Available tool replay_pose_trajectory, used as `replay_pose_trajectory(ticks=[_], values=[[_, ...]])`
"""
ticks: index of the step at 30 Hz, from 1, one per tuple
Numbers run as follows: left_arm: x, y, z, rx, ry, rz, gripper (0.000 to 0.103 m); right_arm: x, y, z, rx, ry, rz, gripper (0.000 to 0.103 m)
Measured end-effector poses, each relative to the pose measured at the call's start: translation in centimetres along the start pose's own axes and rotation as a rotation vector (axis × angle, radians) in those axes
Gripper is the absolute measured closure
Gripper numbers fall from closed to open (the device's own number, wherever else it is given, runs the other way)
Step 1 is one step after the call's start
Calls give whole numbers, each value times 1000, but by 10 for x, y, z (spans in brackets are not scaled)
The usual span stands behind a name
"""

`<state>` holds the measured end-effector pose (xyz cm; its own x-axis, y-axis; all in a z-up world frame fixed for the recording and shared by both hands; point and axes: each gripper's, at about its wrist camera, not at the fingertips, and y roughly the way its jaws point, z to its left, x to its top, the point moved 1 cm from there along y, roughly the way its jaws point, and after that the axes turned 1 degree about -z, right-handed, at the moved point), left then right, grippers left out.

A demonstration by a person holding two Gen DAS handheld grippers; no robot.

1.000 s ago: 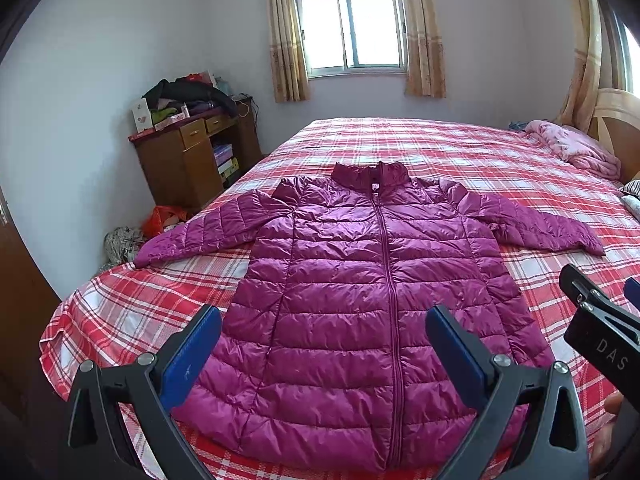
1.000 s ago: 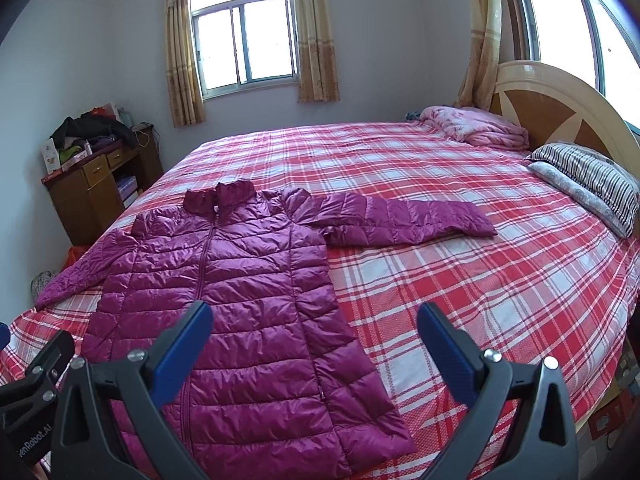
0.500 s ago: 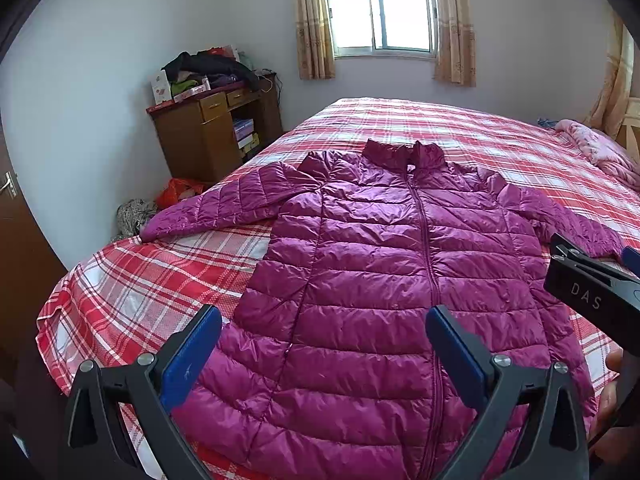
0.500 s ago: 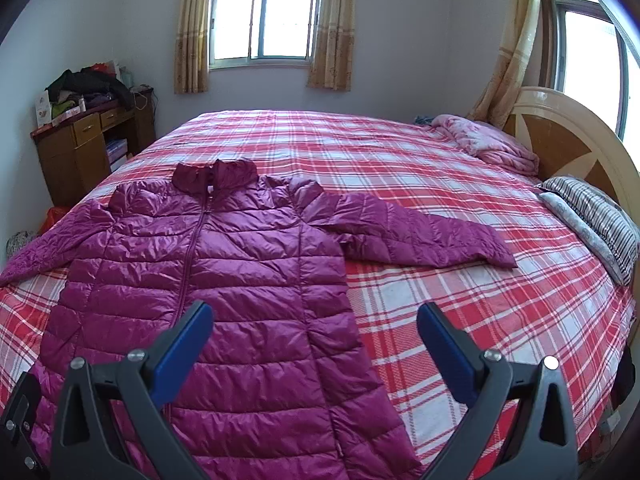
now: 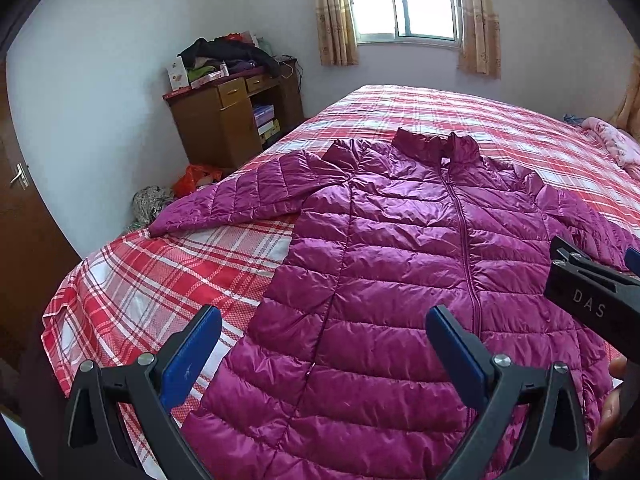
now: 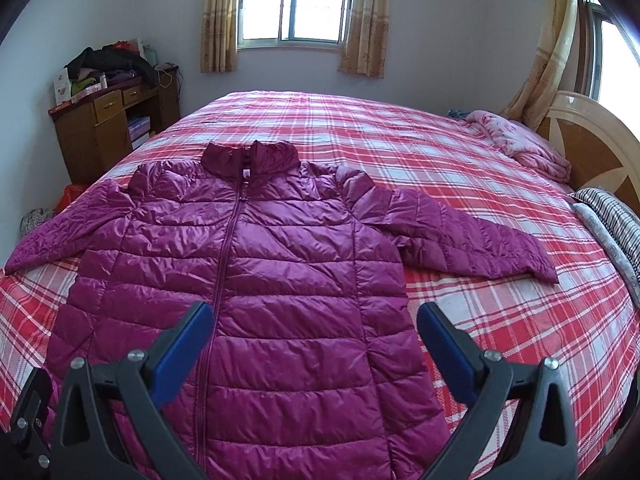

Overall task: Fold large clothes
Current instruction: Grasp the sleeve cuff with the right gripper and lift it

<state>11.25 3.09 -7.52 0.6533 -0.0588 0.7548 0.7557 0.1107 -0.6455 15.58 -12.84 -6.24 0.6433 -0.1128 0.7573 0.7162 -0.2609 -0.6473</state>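
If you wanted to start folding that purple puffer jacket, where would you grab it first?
Probably a cuff. The jacket lies flat, front up and zipped, both sleeves spread sideways. The right sleeve ends on bare bedspread, so the open right gripper could come from the outer side, one finger sliding under the thin cuff edge, then carry it across the chest. The left gripper, also open, could mirror that.

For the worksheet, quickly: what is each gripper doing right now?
Left gripper: open, holding nothing, above the jacket.
Right gripper: open, holding nothing, also above the jacket.
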Motion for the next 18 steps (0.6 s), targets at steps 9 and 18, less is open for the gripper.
replay_pose_trajectory(ticks=[9,18], values=[[32,34,0,-48,-1,2,1,14,36,-58,8,87,50,0],[69,114,59,-132,-138,43,1,2,84,-288,-193,553,58,9]])
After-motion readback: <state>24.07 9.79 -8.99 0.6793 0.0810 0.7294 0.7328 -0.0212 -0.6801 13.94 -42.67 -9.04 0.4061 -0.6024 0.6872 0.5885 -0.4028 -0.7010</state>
